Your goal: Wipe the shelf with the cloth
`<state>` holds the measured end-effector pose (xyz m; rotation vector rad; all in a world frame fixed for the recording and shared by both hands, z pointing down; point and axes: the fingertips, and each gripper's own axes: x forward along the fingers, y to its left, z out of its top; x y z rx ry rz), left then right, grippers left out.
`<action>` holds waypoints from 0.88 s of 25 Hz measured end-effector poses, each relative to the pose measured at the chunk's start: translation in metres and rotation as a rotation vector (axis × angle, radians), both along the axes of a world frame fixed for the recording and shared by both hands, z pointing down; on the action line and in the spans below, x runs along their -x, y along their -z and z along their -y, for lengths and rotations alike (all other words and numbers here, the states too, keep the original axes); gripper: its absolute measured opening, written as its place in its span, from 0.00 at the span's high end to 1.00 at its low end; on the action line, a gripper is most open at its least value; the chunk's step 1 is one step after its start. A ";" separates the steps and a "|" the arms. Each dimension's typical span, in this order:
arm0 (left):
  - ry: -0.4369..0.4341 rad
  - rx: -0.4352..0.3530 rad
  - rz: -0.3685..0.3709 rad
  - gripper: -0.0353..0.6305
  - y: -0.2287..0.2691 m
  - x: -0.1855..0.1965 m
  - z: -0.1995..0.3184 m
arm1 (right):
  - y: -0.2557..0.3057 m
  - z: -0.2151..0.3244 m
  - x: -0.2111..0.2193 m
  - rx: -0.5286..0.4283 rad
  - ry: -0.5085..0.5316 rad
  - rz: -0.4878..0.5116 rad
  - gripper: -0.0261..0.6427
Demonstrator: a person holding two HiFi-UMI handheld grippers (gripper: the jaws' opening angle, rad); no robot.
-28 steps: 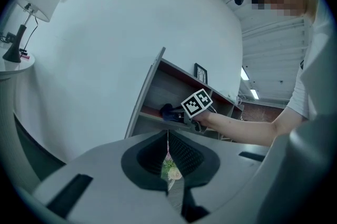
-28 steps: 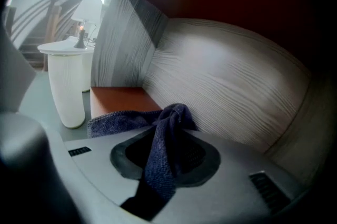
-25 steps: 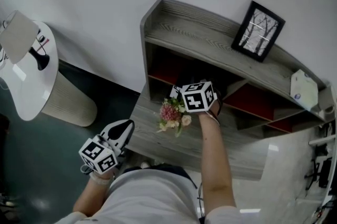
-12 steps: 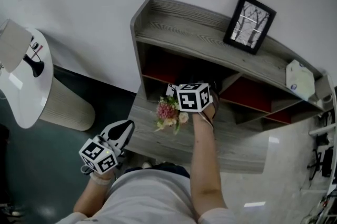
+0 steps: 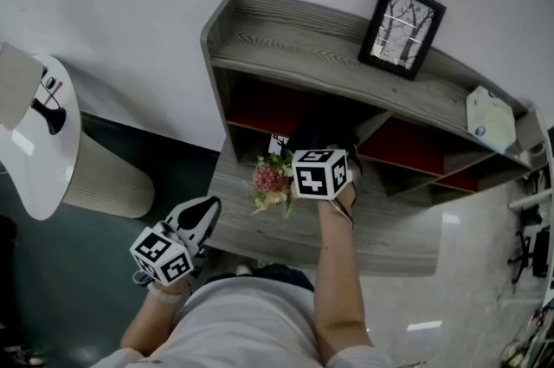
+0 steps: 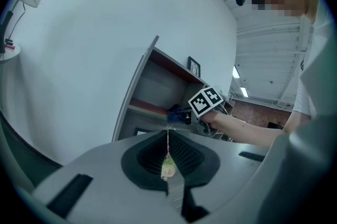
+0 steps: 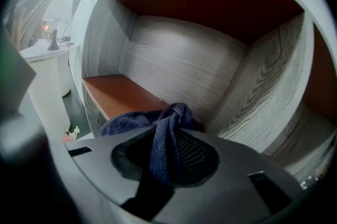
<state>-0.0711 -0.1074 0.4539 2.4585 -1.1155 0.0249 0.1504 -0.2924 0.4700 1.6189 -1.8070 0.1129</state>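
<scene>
Wiping inside the shelf's lower left cubby, stroke under way

- Right gripper [image 7: 168,157]: jaws clamped on the dark blue cloth [image 7: 164,136], which is bunched over the red-brown cubby floor [image 7: 118,96], close to the shelf [image 5: 294,37] back panel. Can't confirm cloth-to-floor contact.
- My read: mid-wipe. The next move needs downward pressure and a sweep along the floor, stopping short of the divider on the right.
- Left gripper [image 6: 168,157]: jaws together, nothing in them, parked off the shelf's front left corner.
- Head view only: flowers [image 5: 273,183] on the shelf's front ledge, just beside the right gripper, so a snag risk on pull-out. Picture frame [image 5: 401,29] on the top board. The cloth is lost in cubby shadow there.
- Right gripper view only: the grip and the cubby interior.
</scene>
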 end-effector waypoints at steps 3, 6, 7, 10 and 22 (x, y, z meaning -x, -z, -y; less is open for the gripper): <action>-0.008 0.002 0.002 0.92 0.000 -0.003 0.002 | 0.000 -0.004 0.000 -0.008 0.012 -0.001 0.84; -0.010 0.004 0.005 0.92 -0.001 -0.004 0.002 | -0.001 -0.002 0.002 0.002 0.047 -0.018 0.84; -0.009 0.006 0.006 0.92 -0.002 -0.004 0.002 | -0.001 -0.001 0.004 0.006 0.063 -0.027 0.85; -0.005 0.011 0.011 0.92 -0.004 -0.005 0.001 | -0.001 0.004 0.009 0.019 0.112 -0.039 0.85; 0.064 0.021 0.028 0.92 -0.008 0.015 -0.005 | 0.000 0.034 0.064 0.046 0.333 -0.039 0.85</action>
